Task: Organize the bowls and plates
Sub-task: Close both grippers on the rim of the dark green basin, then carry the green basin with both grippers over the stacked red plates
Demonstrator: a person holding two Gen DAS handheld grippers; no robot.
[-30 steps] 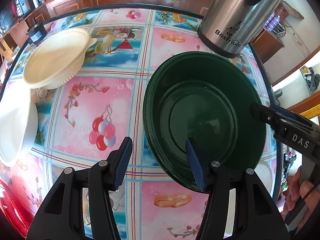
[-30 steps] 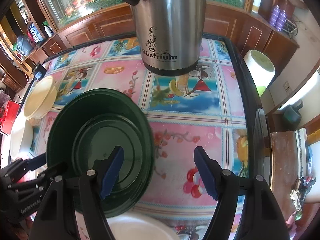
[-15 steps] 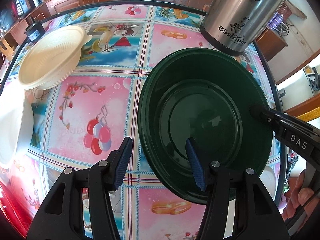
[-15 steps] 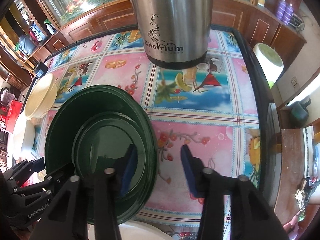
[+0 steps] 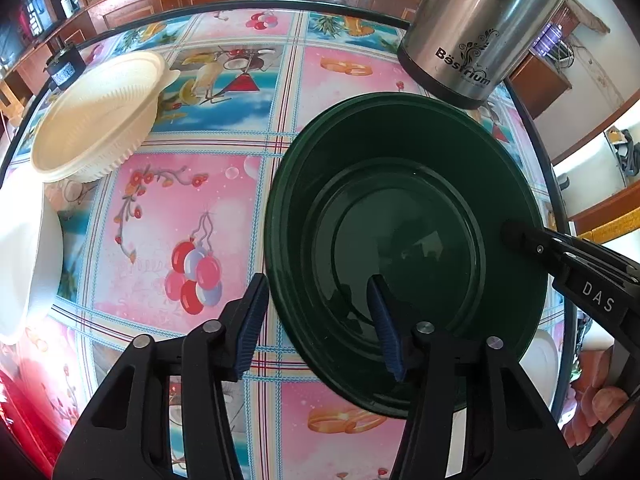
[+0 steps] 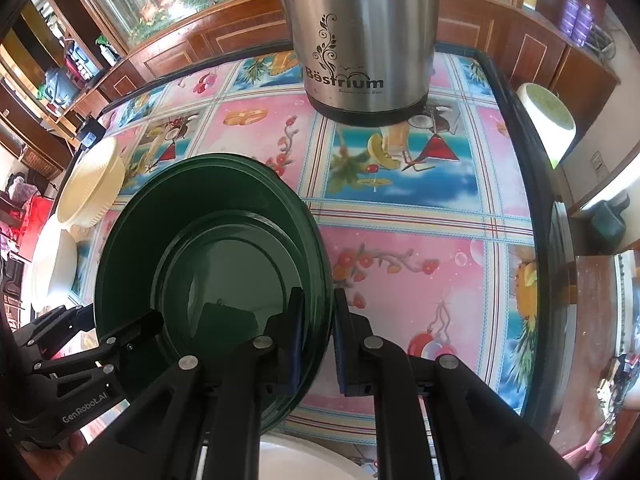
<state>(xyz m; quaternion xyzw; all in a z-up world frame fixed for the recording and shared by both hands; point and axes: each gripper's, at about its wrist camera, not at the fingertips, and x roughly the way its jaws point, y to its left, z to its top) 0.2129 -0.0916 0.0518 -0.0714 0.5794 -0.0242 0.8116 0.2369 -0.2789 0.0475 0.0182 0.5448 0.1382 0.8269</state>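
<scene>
A dark green bowl (image 5: 400,240) sits in a matching green plate on the table; it also shows in the right wrist view (image 6: 208,256). My right gripper (image 6: 318,332) is shut on the green rim, one finger inside and one outside. My left gripper (image 5: 316,316) is open, its jaws astride the opposite rim without touching. A cream ribbed bowl (image 5: 100,116) lies tilted at the far left, also seen in the right wrist view (image 6: 90,184). A white bowl (image 5: 24,256) sits at the left edge.
A steel Bestrium flask (image 5: 480,28) stands just behind the green bowl, close to its rim (image 6: 360,36). A white dish (image 6: 304,460) lies under my right gripper at the near edge. The table's dark rim (image 6: 540,208) runs along the right.
My right gripper has closed from wide open onto the green rim. The left gripper has stayed open and drifted slightly; the green bowl sits a little nearer the flask.
</scene>
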